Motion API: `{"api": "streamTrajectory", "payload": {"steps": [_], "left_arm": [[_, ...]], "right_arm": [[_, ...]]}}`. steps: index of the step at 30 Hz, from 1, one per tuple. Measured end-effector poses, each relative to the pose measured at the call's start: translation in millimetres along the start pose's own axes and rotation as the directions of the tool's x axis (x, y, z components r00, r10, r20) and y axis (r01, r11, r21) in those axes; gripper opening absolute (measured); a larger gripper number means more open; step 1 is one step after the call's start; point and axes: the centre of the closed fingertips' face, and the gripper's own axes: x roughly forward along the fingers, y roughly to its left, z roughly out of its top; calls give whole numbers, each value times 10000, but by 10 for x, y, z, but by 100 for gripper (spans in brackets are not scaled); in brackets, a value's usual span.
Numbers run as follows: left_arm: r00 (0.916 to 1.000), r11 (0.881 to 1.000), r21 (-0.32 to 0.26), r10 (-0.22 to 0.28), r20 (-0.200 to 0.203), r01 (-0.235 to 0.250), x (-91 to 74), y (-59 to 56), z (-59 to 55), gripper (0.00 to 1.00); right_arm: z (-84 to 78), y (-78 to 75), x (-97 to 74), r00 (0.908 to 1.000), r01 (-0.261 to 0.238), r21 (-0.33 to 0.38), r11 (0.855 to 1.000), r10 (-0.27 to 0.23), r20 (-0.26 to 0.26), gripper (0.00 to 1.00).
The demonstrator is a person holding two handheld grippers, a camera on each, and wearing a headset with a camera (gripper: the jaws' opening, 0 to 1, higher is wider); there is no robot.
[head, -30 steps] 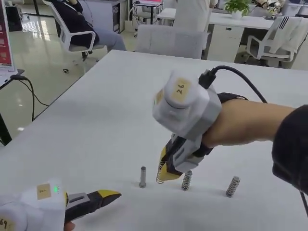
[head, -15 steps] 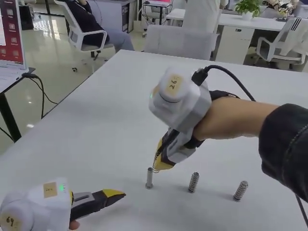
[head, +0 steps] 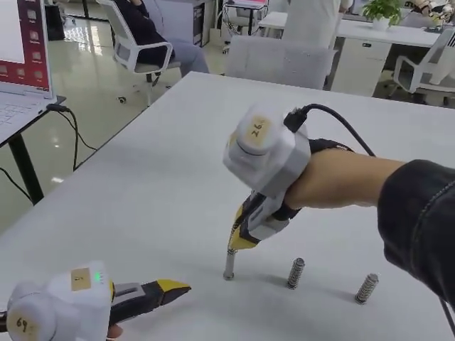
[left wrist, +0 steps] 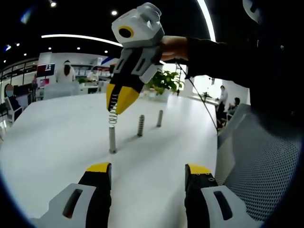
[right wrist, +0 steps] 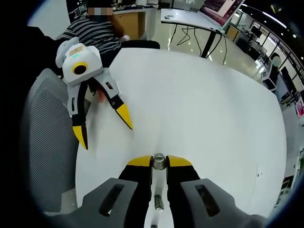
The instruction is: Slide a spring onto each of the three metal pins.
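While I watch from the remote station, the right hand-held gripper [head: 234, 246] is clenched on a spring [left wrist: 112, 110]. Its yellow tips pinch the upper coils, so the rest of the spring hangs straight down over the bare pin [head: 229, 268]. That pin stands upright on the white worktop [head: 163, 177]. The spring's lower end sits right at the pin's top, and I cannot tell whether the coil has caught over the tip or only touches it. In the right gripper view I look down the spring's open end between the two closed tips. To the right of the bare pin, in the head view, the second pin [head: 296, 273] and the third pin [head: 367, 288] stand in the same row, and each already wears its own spring. The second is near the bare pin and the third is farther out. The left hand-held gripper [left wrist: 148, 169] is released, its jaws spread with nothing between them. It sits low over the worktop, nearer to me than the bare pin and off to its left, with the tips aimed toward the pin. A black cable [head: 334, 117] runs from the right hand-held gripper, above the bare pin, back over the wrist that holds it.
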Motion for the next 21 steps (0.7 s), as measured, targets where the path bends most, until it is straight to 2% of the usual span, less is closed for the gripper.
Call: {"api": "streamTrajectory", "payload": {"steps": [9,21], "left_arm": [[10000,10000,8,47,-17,-47,-8,23,-3,57],[10000,10000,13,38,11,-38,-12,35,-10,56]], "right_arm": [[-12,-8,57,9999,-76,-24,10000,76,-122,8],[-90,-5,226,9981,-249,37,9997,251,-565,8]]}}
